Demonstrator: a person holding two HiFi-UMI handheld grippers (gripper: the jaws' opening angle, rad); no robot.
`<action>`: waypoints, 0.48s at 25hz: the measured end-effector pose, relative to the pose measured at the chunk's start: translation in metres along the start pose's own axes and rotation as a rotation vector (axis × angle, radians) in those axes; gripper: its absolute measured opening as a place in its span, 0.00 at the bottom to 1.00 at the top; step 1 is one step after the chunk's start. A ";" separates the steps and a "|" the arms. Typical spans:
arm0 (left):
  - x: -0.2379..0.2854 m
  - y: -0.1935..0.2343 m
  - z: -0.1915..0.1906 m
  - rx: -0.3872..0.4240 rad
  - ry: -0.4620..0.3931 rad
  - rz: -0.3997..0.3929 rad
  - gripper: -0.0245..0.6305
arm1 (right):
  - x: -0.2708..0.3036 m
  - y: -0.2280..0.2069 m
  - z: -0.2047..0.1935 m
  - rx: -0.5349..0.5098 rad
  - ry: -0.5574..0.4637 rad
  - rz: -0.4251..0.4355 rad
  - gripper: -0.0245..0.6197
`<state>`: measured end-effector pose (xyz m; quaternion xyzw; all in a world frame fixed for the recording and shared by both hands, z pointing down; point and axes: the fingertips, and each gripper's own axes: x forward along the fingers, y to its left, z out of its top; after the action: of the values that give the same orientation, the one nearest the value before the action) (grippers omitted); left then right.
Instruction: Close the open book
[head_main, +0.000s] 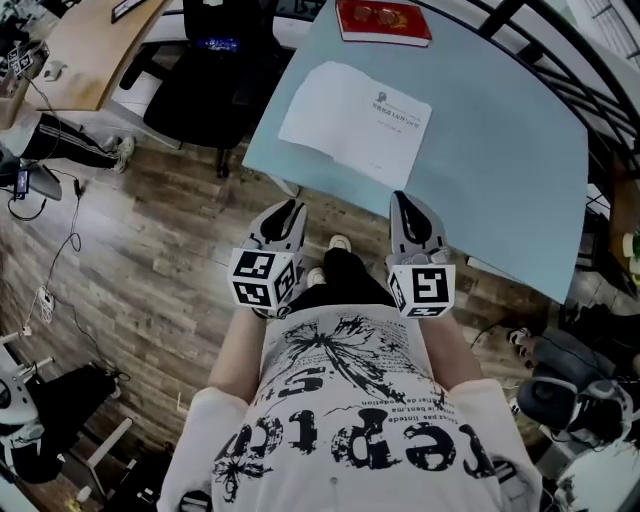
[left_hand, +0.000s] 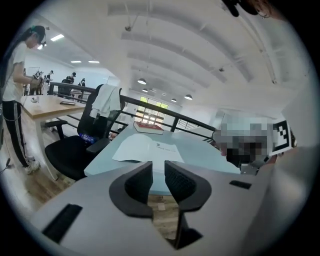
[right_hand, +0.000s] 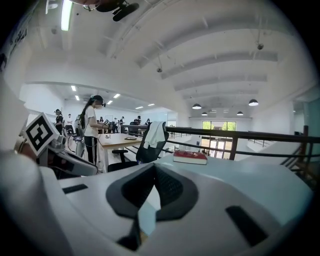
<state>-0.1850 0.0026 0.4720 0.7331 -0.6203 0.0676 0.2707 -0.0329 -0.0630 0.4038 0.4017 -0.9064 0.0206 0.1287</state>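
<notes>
Close at the waist, holds left gripper (head_main: 290, 210), jaws slightly apart and empty, and right gripper (head_main: 405, 200), jaws pressed together on nothing, both short of the white book (head_main: 355, 120) lying open on the table (head_main: 500, 160), closing seemingly not begun.

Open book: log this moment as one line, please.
stage: before contact | open book: lying open on light blue table, untouched | left tool: open, empty | right tool: shut, empty
</notes>
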 end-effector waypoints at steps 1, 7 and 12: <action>0.012 0.004 0.000 -0.020 0.011 -0.008 0.16 | 0.008 -0.003 -0.001 0.002 0.004 0.001 0.05; 0.077 0.024 -0.006 -0.196 0.092 -0.047 0.16 | 0.056 -0.025 0.002 -0.011 0.023 0.028 0.05; 0.121 0.041 -0.014 -0.404 0.121 -0.052 0.19 | 0.090 -0.049 0.003 -0.021 0.035 0.058 0.05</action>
<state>-0.1941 -0.0996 0.5489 0.6743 -0.5848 -0.0213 0.4503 -0.0555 -0.1619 0.4205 0.3737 -0.9154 0.0219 0.1483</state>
